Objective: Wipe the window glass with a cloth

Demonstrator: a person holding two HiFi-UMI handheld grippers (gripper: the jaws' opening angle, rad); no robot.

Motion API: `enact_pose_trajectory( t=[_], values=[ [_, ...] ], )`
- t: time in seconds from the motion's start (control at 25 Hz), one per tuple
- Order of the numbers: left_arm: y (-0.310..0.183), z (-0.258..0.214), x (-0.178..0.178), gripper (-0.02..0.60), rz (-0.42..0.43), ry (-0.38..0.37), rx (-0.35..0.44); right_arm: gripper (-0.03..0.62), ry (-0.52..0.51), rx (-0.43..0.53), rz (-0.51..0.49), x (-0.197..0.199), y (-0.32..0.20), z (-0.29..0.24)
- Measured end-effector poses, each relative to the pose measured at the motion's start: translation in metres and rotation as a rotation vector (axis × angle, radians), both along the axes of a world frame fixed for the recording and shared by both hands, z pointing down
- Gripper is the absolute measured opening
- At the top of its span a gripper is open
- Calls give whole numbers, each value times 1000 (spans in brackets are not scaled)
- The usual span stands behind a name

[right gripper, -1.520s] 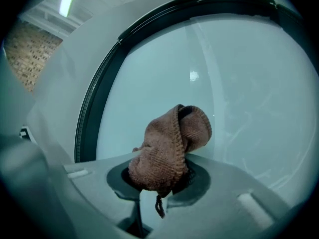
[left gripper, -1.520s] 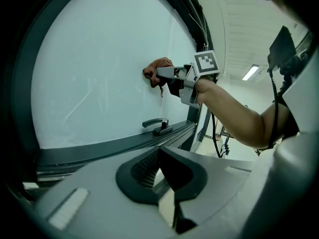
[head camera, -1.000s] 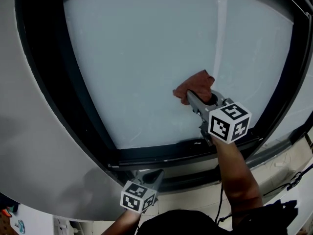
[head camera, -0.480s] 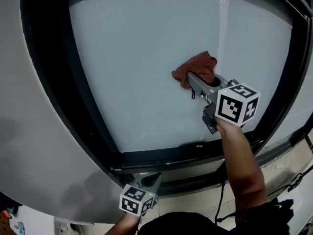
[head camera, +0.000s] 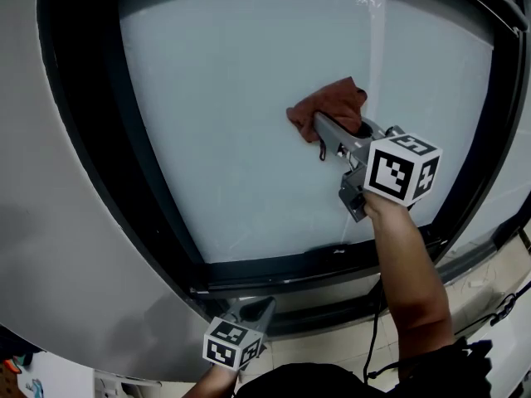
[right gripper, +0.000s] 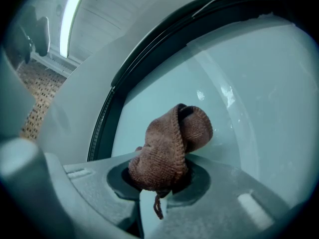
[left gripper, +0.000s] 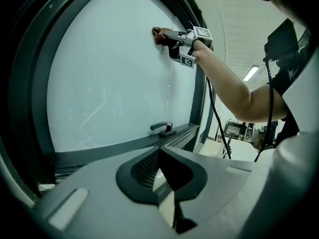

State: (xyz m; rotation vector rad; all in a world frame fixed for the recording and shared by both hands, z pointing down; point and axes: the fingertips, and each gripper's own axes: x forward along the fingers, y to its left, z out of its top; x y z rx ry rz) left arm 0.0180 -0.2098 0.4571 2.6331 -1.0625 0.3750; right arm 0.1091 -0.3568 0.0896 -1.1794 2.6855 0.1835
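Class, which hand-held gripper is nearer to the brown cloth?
Right. The right hand-held gripper is clamped on the cloth, pressed to the glass; the left hand-held gripper hangs shut and empty below the window frame, well apart.

Right gripper (head camera: 320,128) with cloth (head camera: 328,106) moved up the glass (head camera: 232,98), slightly left; arm reaches farther.

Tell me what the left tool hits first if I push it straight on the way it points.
Probably the dark lower window frame, near the latch handle; the glass starts just above it. The left tool is shut and empty. Depth is hard to judge here.
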Motion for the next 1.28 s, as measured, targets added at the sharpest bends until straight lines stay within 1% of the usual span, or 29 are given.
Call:
enact_pose_trajectory(
  t=[0.24,0.4,0.48,0.68,1.0,1.16,1.28],
  values=[
    [2,1,-4,17,-8,-5,-2,71,-121,-54,-81,0,-2,2],
    [4,-2,-6,17,-9,-11,1,71,-223,-146,-152,-4,-5,12],
    [6,-2,-6,17,-9,-12,-1,69,-254,-170,-177,-10,-5,14],
    [8,-2,-10,17,-15,-17,0,69,-266,-171,-213,-34,-4,13],
    [11,-7,-19,17,-25,-25,13,69,-260,-172,-235,-73,-2,9],
    [10,-3,-32,17,-37,-71,44,69,-257,-167,-242,-98,-1,6],
    [10,-1,-39,17,-36,-83,53,69,-260,-169,-244,-114,-1,6]
  ],
)
